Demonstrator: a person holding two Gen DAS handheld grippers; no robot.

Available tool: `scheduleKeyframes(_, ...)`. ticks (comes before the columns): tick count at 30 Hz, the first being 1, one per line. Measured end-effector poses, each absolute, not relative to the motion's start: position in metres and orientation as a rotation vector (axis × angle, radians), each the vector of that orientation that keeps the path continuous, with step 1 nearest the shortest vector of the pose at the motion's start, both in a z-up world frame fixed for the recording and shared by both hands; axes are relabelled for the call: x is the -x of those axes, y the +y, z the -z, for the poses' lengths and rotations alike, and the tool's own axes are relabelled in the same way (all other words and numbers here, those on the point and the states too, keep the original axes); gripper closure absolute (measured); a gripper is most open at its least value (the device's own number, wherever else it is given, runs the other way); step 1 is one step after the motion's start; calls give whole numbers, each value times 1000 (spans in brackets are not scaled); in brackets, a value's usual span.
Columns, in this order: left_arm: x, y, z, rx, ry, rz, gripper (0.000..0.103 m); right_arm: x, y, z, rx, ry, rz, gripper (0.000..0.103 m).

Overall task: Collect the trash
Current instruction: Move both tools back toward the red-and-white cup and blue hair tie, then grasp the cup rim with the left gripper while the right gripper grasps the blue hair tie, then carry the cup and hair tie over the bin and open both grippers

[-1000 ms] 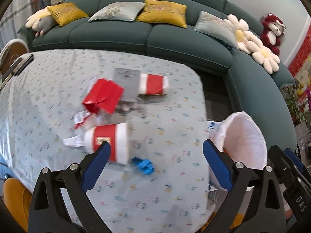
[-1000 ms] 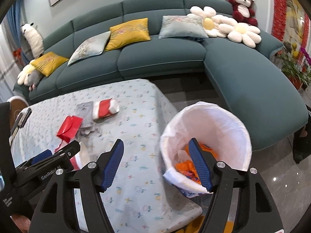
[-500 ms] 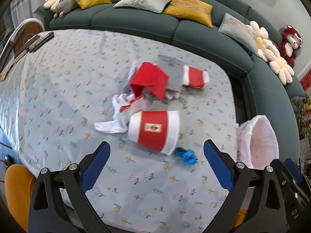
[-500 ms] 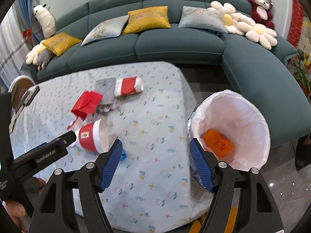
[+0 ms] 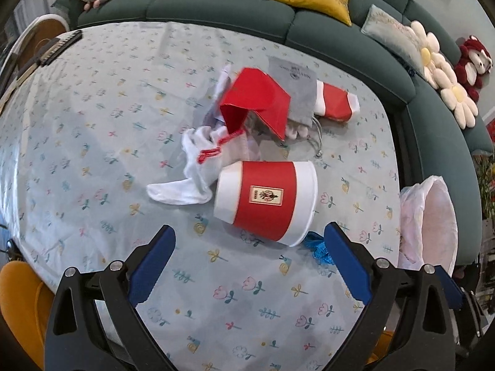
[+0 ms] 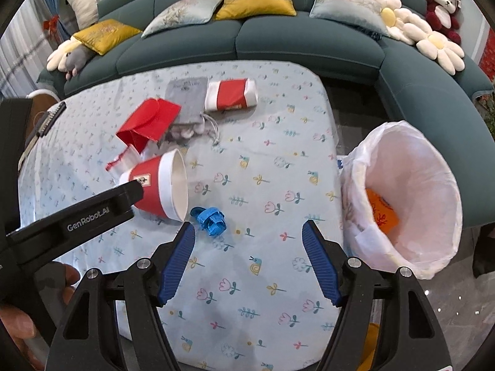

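Both my grippers hang over the littered table, jaws spread and empty.

The table [image 6: 278, 160] with its flowered cloth fills my view; the white-lined bin [image 6: 411, 191] stands just off its right edge. A red-and-white paper cup [image 5: 266, 198] lies tipped on its side just ahead of my left gripper [image 5: 247, 253], wide apart. A crumpled blue scrap [image 6: 212, 216] lies just ahead of my right gripper [image 6: 249, 238], also wide, nothing between.

The left gripper [image 5: 249, 256], black with blue pads, points steeply down with its jaws wide apart and nothing between them. The right gripper [image 6: 249, 253] looks the same, tilted down, jaws apart and bare. A hand [image 6: 18, 324] shows at the near left of the right view.
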State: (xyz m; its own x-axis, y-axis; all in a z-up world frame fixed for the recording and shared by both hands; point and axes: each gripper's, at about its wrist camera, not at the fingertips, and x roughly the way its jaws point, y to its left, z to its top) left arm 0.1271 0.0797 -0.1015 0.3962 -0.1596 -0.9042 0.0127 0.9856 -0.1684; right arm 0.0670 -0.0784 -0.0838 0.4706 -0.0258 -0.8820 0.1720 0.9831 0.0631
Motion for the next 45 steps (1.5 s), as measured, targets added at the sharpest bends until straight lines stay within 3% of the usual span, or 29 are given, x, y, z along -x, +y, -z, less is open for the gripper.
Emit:
scheduleKeyframes(17,-170,52,140,79,1227,105,11,-104,-77,133,-193,1170,87,34)
scheduleKeyframes(21,-173,55,139,69,1226,113,25,-115,-68,141,-187,1179,56,34)
scheduleKeyframes(23,-174,58,138,67,1223,120,26,-119,-65,144,-184,1183,48,35)
scheduleKeyframes(25,-174,62,137,89,1226,126,30,-122,-61,149,-187,1194,34,42)
scheduleKeyframes(30,-170,65,132,105,1219,142,47,-122,-56,164,-203,1242,-2,75)
scheduleKeyframes(31,-169,65,130,109,1216,147,50,-121,-56,165,-205,1246,-5,76)
scheduleKeyframes(34,-167,66,127,127,1218,160,71,-116,-55,164,-202,1243,-12,78)
scheduleKeyframes(35,-167,67,127,137,1229,173,90,-114,-55,163,-201,1244,-12,79)
scheduleKeyframes(36,-166,66,128,149,1246,188,93,-112,-57,161,-202,1242,-10,79)
scheduleKeyframes(39,-160,66,122,148,1227,173,99,-106,-63,155,-214,1228,1,80)
scheduleKeyframes(45,-145,57,106,124,1193,201,100,-94,-76,130,-232,1169,31,81)
